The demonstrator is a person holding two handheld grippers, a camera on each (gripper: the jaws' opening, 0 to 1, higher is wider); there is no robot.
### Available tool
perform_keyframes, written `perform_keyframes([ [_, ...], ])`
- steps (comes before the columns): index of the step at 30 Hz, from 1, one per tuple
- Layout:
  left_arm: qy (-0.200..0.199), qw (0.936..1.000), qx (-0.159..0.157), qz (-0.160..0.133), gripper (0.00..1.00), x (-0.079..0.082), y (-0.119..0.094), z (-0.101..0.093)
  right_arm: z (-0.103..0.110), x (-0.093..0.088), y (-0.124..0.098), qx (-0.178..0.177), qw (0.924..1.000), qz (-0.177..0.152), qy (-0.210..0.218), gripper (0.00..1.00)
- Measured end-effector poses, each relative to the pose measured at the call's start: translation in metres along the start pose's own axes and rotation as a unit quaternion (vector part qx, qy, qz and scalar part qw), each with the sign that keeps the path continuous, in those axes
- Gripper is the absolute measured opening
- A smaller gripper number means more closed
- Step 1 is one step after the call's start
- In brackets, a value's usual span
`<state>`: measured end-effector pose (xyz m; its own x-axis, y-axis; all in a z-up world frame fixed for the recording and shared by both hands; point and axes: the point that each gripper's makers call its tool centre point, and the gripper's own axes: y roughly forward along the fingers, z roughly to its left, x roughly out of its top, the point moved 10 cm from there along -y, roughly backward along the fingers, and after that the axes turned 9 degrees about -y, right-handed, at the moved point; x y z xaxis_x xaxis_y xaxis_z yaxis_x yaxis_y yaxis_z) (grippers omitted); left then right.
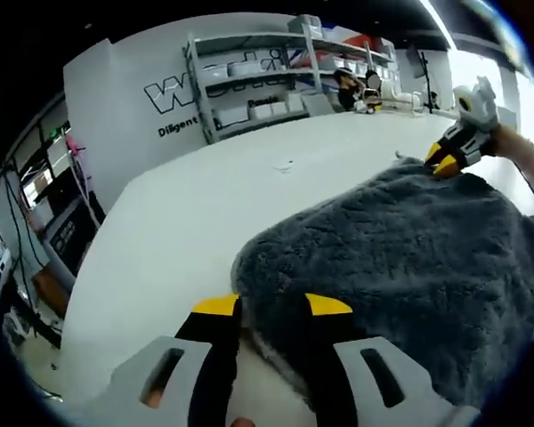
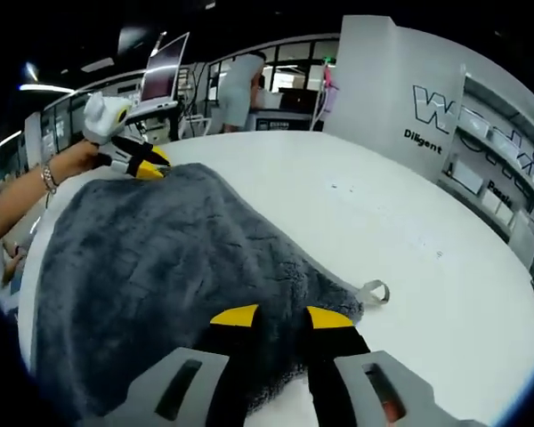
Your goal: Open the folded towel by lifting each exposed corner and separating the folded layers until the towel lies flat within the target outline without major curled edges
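Towel (image 1: 400, 267): dark grey, deep plush pile, lying on smooth white table (image 1: 187, 222). Left gripper (image 1: 271, 307) at 6 o'clock, jaws closed down on the towel's near corner. Right gripper (image 2: 271, 313) pinches the opposite corner; small grey hang loop (image 2: 374, 292) at 3 o'clock of it. Open tabletop from 9 to 12 o'clock. Metal shelving (image 1: 267, 76) well beyond.

Shaggy, matt cloth towel (image 1: 400, 267) (a small fabric loop (image 2: 374, 292) at one corner) on smooth white table (image 1: 187, 222).
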<state>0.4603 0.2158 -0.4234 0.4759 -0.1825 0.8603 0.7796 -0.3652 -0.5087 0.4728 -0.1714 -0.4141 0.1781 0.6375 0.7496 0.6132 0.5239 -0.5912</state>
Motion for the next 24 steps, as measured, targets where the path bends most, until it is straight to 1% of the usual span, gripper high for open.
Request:
perform_keyframes([
  [1,-0.01,0.9999,-0.006,-0.007,0.39,0.001,-0.004,-0.002,0.001,0.001,-0.003,-0.005,1.0,0.002,-0.005,0.25],
  [4,-0.022,0.9985,-0.044,-0.023,0.46,0.002,-0.017,-0.013,0.005,0.004,-0.014,-0.012,0.9998,0.006,-0.016,0.37],
  [6,-0.029,0.9975,-0.054,-0.036,0.51,0.001,-0.028,-0.02,0.007,0.004,-0.021,-0.022,0.9993,0.013,-0.029,0.4],
  [7,-0.032,0.9972,-0.055,-0.04,0.53,0.0,-0.032,-0.022,0.007,0.003,-0.028,-0.042,0.9982,0.024,-0.036,0.4],
  [8,-0.051,0.9961,-0.055,-0.045,0.58,-0.001,-0.037,-0.024,0.009,0.002,-0.031,-0.045,0.9979,0.027,-0.037,0.41],
  [9,-0.066,0.9952,-0.059,-0.041,0.64,-0.004,-0.041,-0.028,0.011,0.0,-0.034,-0.045,0.998,0.029,-0.035,0.45],
  [11,-0.066,0.9946,-0.071,-0.037,0.8,-0.011,-0.05,-0.038,0.015,-0.003,-0.041,-0.042,0.9982,0.032,-0.027,0.55],
  [12,-0.067,0.9946,-0.071,-0.036,0.85,-0.016,-0.054,-0.042,0.018,-0.005,-0.046,-0.038,0.9985,0.032,-0.021,0.61],
  [13,-0.072,0.9942,-0.073,-0.032,0.87,-0.019,-0.058,-0.046,0.02,-0.006,-0.05,-0.035,0.9988,0.03,-0.018,0.64],
  [14,-0.077,0.9933,-0.082,-0.026,0.89,-0.025,-0.064,-0.053,0.022,-0.009,-0.055,-0.034,0.9989,0.027,-0.017,0.66],
  [15,-0.092,0.9907,-0.097,-0.023,0.9,-0.029,-0.069,-0.06,0.025,-0.011,-0.06,-0.033,0.999,0.023,-0.017,0.68],
  [16,-0.108,0.9876,-0.111,-0.027,0.92,-0.03,-0.073,-0.064,0.028,-0.014,-0.065,-0.034,0.999,0.022,-0.02,0.71],
  [17,-0.114,0.9852,-0.123,-0.033,0.94,-0.032,-0.078,-0.069,0.03,-0.017,-0.07,-0.036,0.9988,0.024,-0.021,0.74],
  [18,-0.113,0.9845,-0.129,-0.037,0.94,-0.033,-0.083,-0.072,0.032,-0.019,-0.076,-0.04,0.9986,0.027,-0.021,0.77],
  [19,-0.112,0.9847,-0.128,-0.038,0.95,-0.033,-0.085,-0.073,0.032,-0.021,-0.08,-0.043,0.9985,0.028,-0.019,0.79],
  [20,-0.113,0.9844,-0.128,-0.045,0.95,-0.035,-0.094,-0.08,0.034,-0.023,-0.086,-0.047,0.9984,0.028,-0.015,0.83],
  [23,-0.092,0.9852,-0.137,-0.045,0.99,-0.036,-0.106,-0.089,0.04,-0.025,-0.099,-0.048,0.9986,0.017,-0.012,0.92],
  [24,-0.078,0.9867,-0.136,-0.043,0.99,-0.036,-0.109,-0.089,0.042,-0.026,-0.104,-0.051,0.9986,0.013,-0.011,0.93],
])
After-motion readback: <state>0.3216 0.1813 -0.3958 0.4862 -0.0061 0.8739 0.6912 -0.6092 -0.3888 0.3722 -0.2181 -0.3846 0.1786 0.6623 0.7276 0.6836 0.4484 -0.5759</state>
